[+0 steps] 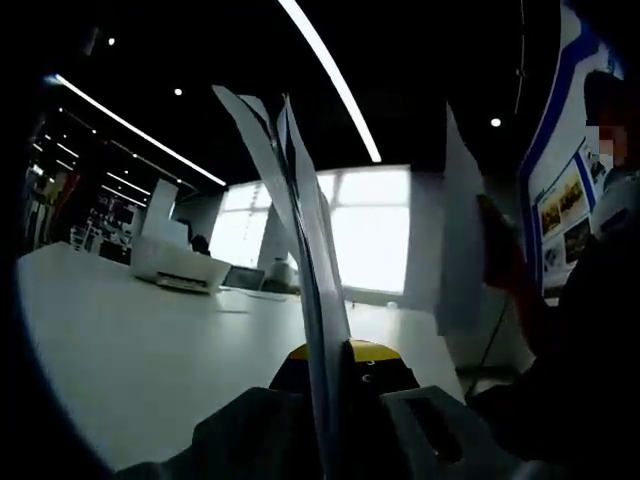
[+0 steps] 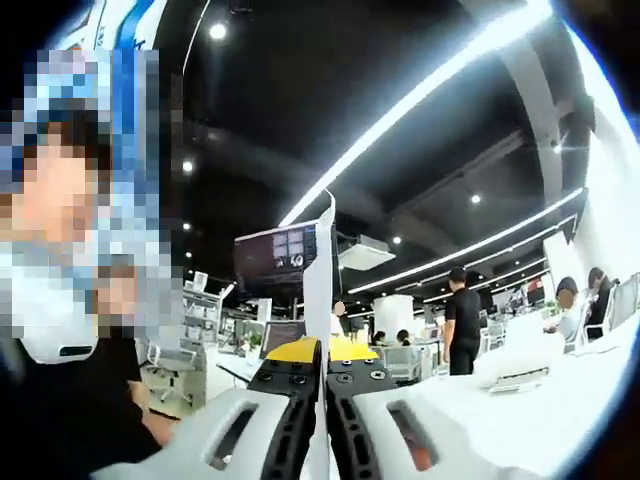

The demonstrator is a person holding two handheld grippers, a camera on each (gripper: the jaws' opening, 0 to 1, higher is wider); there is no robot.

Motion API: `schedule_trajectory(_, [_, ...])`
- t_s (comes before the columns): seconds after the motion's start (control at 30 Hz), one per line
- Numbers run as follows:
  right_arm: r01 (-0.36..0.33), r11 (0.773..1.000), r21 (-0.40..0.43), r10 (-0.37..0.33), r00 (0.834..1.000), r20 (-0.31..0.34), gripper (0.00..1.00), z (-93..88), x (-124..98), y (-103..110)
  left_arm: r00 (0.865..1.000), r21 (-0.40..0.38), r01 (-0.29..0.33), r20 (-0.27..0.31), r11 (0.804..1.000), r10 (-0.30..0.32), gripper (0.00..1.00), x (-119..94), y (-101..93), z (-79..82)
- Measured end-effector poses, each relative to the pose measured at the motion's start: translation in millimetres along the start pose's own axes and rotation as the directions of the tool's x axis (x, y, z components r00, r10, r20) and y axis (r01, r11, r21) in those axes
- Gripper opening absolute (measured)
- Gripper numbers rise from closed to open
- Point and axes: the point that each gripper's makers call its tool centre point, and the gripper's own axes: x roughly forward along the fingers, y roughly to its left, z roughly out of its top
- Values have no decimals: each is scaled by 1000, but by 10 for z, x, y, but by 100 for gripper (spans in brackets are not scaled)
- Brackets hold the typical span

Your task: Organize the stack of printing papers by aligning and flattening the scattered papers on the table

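In the left gripper view my left gripper [image 1: 330, 375] is shut on a stack of white printing papers [image 1: 300, 230], held edge-on and upright, fanning apart toward the top. A further white sheet edge [image 1: 458, 240] stands to the right of it. The white table [image 1: 130, 350] stretches away below. In the right gripper view my right gripper [image 2: 320, 375] is shut on the edge of the white papers [image 2: 318, 290], which rise straight up between the jaws.
A white printer [image 1: 178, 265] sits on the table's far side, near a laptop [image 1: 243, 278]. A person [image 1: 590, 300] is close at the right. In the right gripper view the person [image 2: 60, 300] is at the left, and others stand by desks [image 2: 462, 320].
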Motion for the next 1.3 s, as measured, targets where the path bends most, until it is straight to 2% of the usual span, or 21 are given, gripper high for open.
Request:
schedule_trajectory(0.03, [2,1000,29,-2,1000,-9,0,-39,-3,-24,1000,7,-2,-3,1000,2,6,3,1,-7])
schedule_trajectory(0.2, [-3,999,52,5,1000,-27,0,-142,-16,-38,1000,18,-6,-8,1000,6,6,9,1,-13])
schedule_trajectory(0.4, [-7,993,115,16,997,-81,0,-310,-27,-95,1000,-1,-6,4,1000,6,6,2,2,14])
schedule_trajectory(0.63, [19,982,188,3,993,-114,0,-442,-22,-194,1000,-41,-9,18,999,10,6,-7,19,38])
schedule_trajectory(0.8, [28,978,207,-4,993,-117,0,-478,-22,-280,1000,-46,-6,21,999,7,6,-8,16,41])
schedule_trajectory(1.1, [50,971,233,-10,985,-171,0,-735,56,-403,1000,-54,3,27,999,-1,6,-9,7,44])
schedule_trajectory(1.3, [71,975,213,-27,979,-201,0,-859,127,-489,1000,-55,5,29,998,-4,6,-11,9,45])
